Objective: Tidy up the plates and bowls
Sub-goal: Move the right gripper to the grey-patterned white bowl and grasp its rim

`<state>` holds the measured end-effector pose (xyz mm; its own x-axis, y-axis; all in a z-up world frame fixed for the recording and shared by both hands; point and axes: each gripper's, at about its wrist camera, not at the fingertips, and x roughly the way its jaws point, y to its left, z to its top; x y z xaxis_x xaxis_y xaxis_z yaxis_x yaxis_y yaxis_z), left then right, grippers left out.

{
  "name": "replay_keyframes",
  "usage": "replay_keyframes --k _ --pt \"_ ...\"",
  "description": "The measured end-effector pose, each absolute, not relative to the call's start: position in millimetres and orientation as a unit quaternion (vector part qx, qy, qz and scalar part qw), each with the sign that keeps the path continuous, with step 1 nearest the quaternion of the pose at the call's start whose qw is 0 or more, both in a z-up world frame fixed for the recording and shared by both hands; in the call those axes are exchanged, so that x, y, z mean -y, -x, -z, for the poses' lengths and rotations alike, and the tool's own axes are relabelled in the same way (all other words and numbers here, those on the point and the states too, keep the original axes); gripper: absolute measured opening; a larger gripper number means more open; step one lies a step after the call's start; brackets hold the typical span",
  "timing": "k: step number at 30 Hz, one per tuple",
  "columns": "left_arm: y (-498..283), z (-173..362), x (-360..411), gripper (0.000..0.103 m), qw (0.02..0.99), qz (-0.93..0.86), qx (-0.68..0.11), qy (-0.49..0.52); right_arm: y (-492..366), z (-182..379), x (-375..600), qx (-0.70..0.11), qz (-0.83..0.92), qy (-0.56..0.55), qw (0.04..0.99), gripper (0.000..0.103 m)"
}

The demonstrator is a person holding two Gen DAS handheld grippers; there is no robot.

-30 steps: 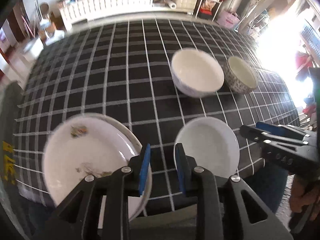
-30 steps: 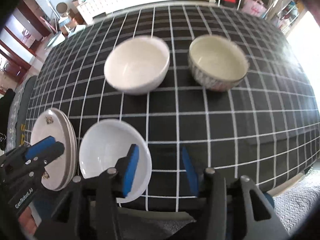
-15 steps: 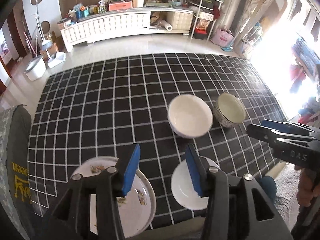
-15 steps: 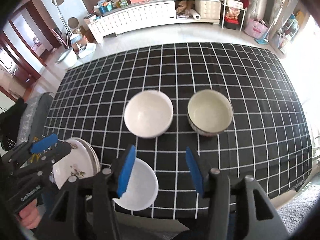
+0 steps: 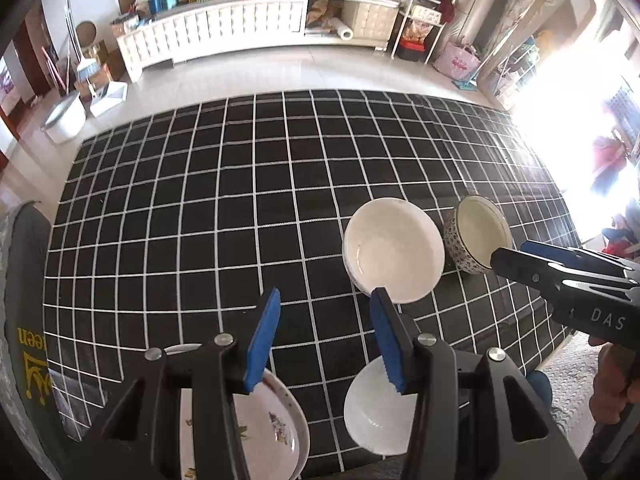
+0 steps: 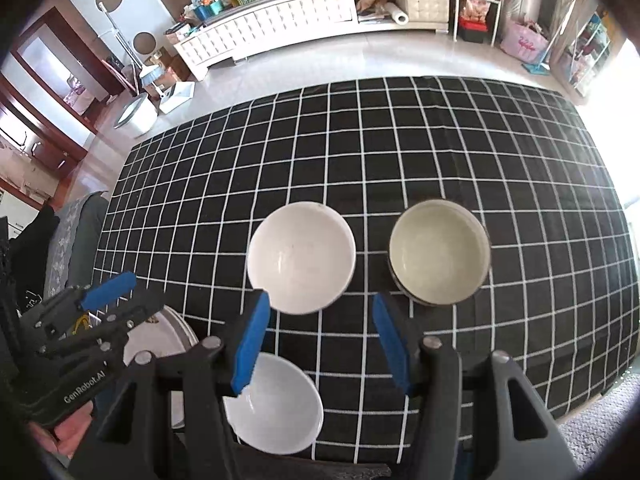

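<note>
A white bowl (image 5: 394, 250) (image 6: 301, 258) and a patterned bowl (image 5: 478, 236) (image 6: 439, 256) stand side by side on the black checked tablecloth (image 5: 240, 200). Near the front edge lie a small white dish (image 5: 374, 416) (image 6: 276, 408) and a stack of flowered plates (image 5: 272, 428) (image 6: 160, 340). My left gripper (image 5: 324, 338) is open and empty, high above the gap between plates and dish. My right gripper (image 6: 320, 346) is open and empty, high above the front of the table. Each shows in the other's view: the right gripper (image 5: 560, 268) and the left gripper (image 6: 92, 312).
The table's front edge runs just below the dish and plates. A grey chair back (image 5: 20, 320) stands at the table's left. A long white cabinet (image 5: 248, 28) and shelves stand across the floor beyond the table.
Both grippers have risen and pulled back from the table, so the dishes look smaller. Both jaws have opened wider. The dishes have not moved.
</note>
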<state>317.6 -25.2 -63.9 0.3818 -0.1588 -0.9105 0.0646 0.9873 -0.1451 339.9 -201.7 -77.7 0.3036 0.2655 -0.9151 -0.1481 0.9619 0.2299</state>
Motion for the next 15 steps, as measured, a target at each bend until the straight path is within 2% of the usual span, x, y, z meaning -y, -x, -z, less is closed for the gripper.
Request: replay_keyframes --k 11,15 --pt "-363.5 102.3 28.5 0.044 0.799 0.097 -0.589 0.070 -376.2 118.3 196.7 -0.604 -0.142 -0.073 0.781 0.058" --pt "-375.9 119.9 32.4 0.043 0.788 0.100 -0.603 0.072 -387.4 134.4 197.9 -0.626 -0.137 -0.087 0.763 0.048"
